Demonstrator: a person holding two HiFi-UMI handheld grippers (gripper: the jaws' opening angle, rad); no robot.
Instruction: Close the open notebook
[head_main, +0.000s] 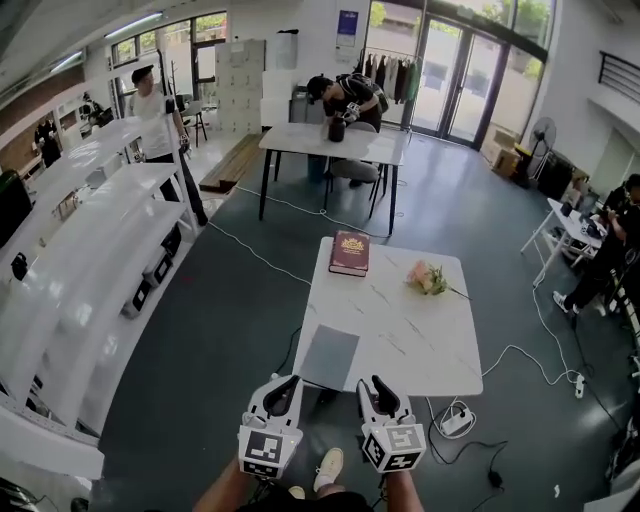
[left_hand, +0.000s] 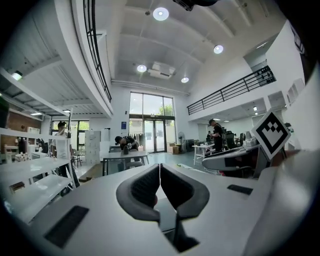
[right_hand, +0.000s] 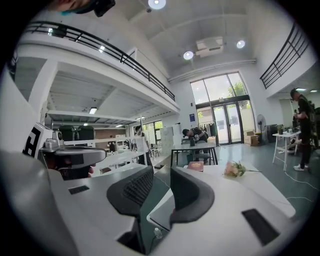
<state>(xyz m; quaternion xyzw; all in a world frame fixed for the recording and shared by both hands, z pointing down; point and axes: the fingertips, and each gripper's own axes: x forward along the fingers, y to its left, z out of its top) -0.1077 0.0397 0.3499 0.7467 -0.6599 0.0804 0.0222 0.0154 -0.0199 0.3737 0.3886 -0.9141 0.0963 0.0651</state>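
Flower (right_hand: 234, 169) seen by right hand-held gripper (right_hand: 161, 174), jaws slightly apart, left hand-held gripper (left_hand: 159, 169) closed

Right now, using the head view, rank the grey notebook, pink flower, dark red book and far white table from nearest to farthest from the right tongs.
1. grey notebook, near left of the marble table, just ahead of the right tongs.
2. pink flower, far right, and dark red book, far left: too close to call.
3. far white table, across the floor.
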